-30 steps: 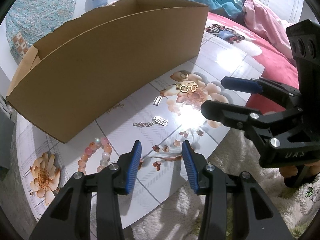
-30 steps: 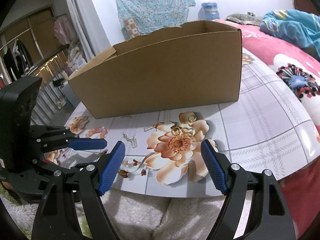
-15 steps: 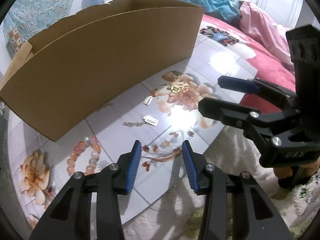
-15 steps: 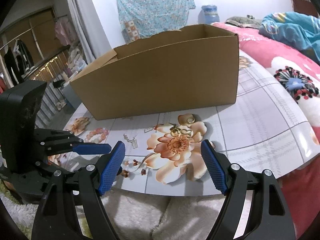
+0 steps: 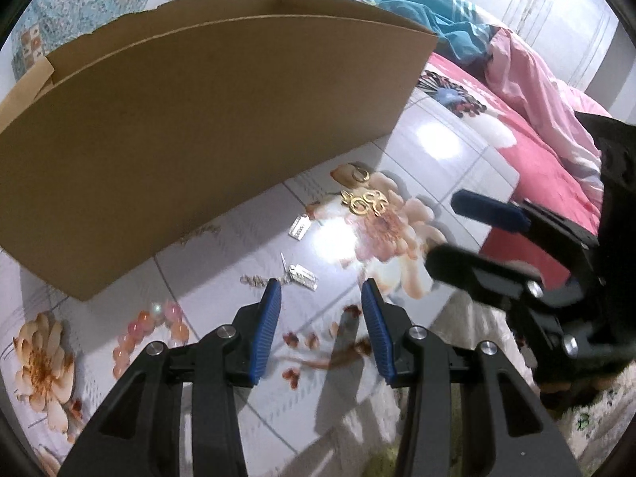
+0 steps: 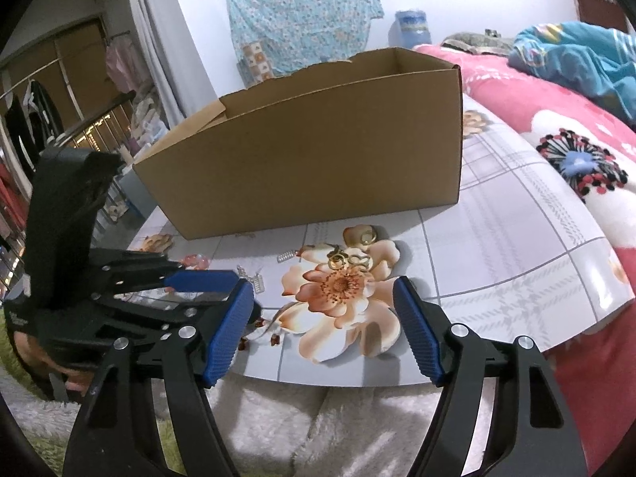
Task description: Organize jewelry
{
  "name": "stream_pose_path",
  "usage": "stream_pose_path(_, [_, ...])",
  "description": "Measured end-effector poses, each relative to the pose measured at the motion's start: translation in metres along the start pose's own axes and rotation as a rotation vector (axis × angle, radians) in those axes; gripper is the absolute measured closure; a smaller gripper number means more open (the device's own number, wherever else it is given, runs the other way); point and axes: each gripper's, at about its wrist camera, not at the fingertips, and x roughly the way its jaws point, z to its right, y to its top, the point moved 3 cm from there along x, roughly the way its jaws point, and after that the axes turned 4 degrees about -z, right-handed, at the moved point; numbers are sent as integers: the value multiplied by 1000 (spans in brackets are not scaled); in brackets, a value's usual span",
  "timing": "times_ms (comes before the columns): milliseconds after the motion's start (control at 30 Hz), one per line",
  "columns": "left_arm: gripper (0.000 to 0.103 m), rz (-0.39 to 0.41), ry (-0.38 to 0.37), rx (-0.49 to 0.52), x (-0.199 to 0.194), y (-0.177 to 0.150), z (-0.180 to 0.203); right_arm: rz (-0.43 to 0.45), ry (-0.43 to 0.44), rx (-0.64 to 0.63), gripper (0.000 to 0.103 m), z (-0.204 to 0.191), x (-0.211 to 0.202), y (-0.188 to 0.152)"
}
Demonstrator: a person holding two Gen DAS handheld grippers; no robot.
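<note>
Jewelry lies on the flowered tabletop [image 5: 445,147] in front of a brown cardboard box [image 5: 206,119]. Gold earrings [image 5: 363,202] and a gold ring [image 5: 359,175] sit on a printed flower. Two silver comb-shaped charms [image 5: 303,276], one on a chain, lie nearer. A pink bead bracelet [image 5: 149,330] lies at the left. My left gripper [image 5: 320,302] is open and empty just short of the chained charm. My right gripper [image 6: 324,290] is open and empty before the gold earrings [image 6: 344,259]; the box [image 6: 310,175] stands behind them.
A bed with a red flowered cover [image 6: 564,119] and blue and pink bedding runs along the right. A white shaggy rug [image 6: 318,429] lies below the table's front edge. The right gripper shows in the left wrist view [image 5: 473,226].
Both grippers have moved forward toward the jewelry. The left gripper's tips now reach the chained charm. Both stay open and the jewelry has not moved.
</note>
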Motion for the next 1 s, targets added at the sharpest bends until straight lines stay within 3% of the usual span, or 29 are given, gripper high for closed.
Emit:
stream_pose_path(400, [64,39,0,151,12,7,16,-23,-20,14,35,5,8,1])
stream_pose_path(567, [65,25,66,178,13,6,17,-6,-24,15,36,7,4,3])
stream_pose_path(667, [70,14,126,235,16,7,23,1,-27,19,36,8,3,3])
stream_pose_path(933, [96,-5,130,265,17,7,28,20,-33,29,37,11,-4,3])
stream_pose_path(1000, [96,-5,124,259,16,7,27,26,-32,31,37,11,-5,3])
